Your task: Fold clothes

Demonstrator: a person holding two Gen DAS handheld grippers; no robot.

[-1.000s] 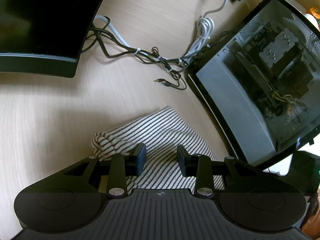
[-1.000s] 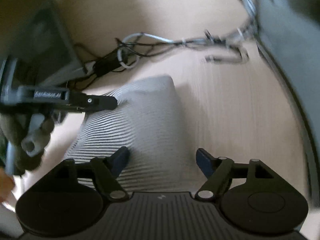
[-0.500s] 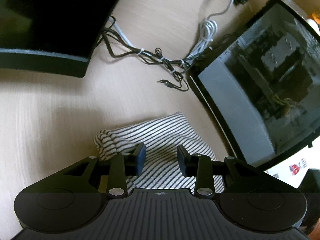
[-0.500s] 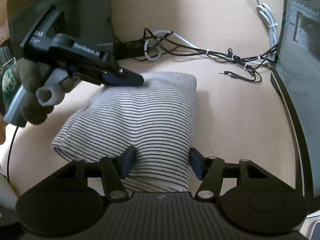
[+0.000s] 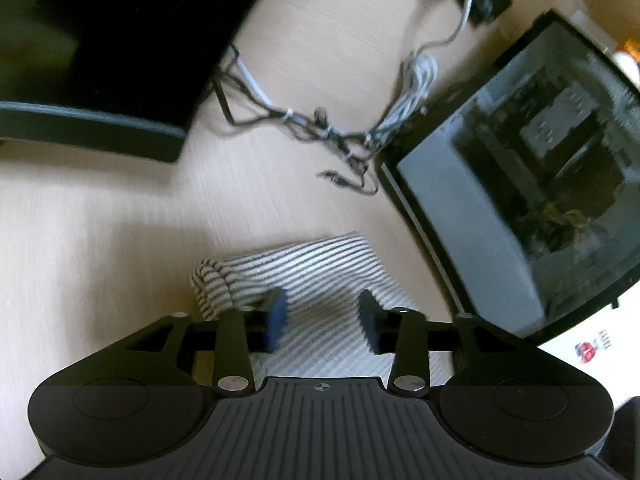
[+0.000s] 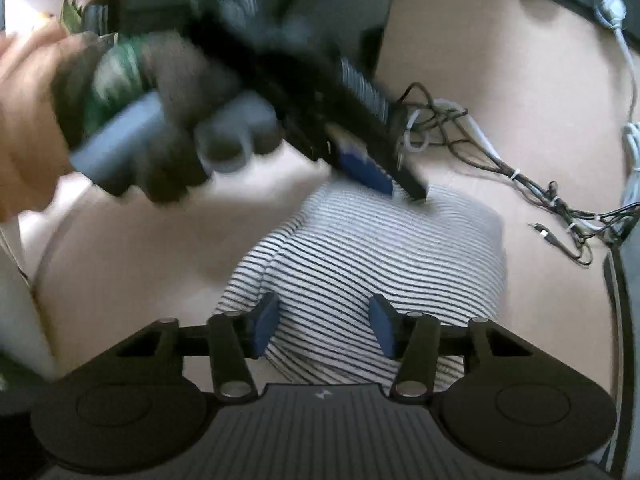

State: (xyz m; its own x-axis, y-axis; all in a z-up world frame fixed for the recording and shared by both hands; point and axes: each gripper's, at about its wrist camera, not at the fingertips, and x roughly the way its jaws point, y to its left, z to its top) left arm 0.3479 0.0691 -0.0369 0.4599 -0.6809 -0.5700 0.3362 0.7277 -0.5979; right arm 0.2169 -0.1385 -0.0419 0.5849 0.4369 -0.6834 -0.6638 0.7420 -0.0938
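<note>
Striped garment lies as a compact folded bundle on the pale wooden desk, between the dark monitor on one side and the glass-sided computer case on the other, with the tangle of cables just beyond it. Your left gripper, pinched narrow on the cloth 1 second ago, is now opening, its pads standing apart over the stripes with nothing pressed between them. From the right wrist view you can see its tips at the bundle's far edge. Your right gripper, wider a moment ago, is closing, with cloth showing between its 2 pads but not clamped. Letting go with the left suggests this fold is laid down; likely you are only tidying or finishing.
</note>
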